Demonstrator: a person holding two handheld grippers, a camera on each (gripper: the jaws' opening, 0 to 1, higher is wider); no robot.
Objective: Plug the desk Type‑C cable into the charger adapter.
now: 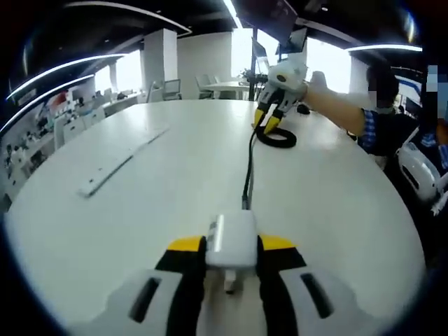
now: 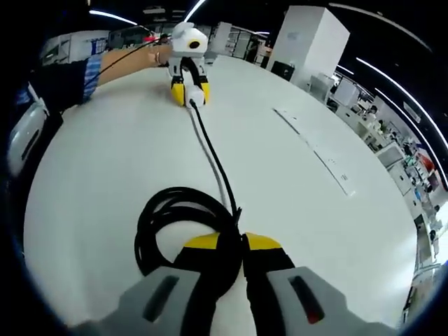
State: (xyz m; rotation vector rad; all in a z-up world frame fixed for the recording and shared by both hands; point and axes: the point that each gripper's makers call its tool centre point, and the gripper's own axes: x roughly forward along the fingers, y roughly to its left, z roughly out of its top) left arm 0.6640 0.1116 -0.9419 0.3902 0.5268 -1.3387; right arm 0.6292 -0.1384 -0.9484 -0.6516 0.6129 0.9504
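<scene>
Gripping charger adapter (image 1: 233,242) in left gripper (image 1: 232,260), right gripper (image 2: 232,257) pinching cable (image 2: 213,159); seating plug (image 1: 246,202) next.

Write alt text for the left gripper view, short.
The left gripper holds a white charger adapter on a white table, with a black cable plugged into it. The cable runs across to a coil held by the right gripper, in a person's hand.
</scene>
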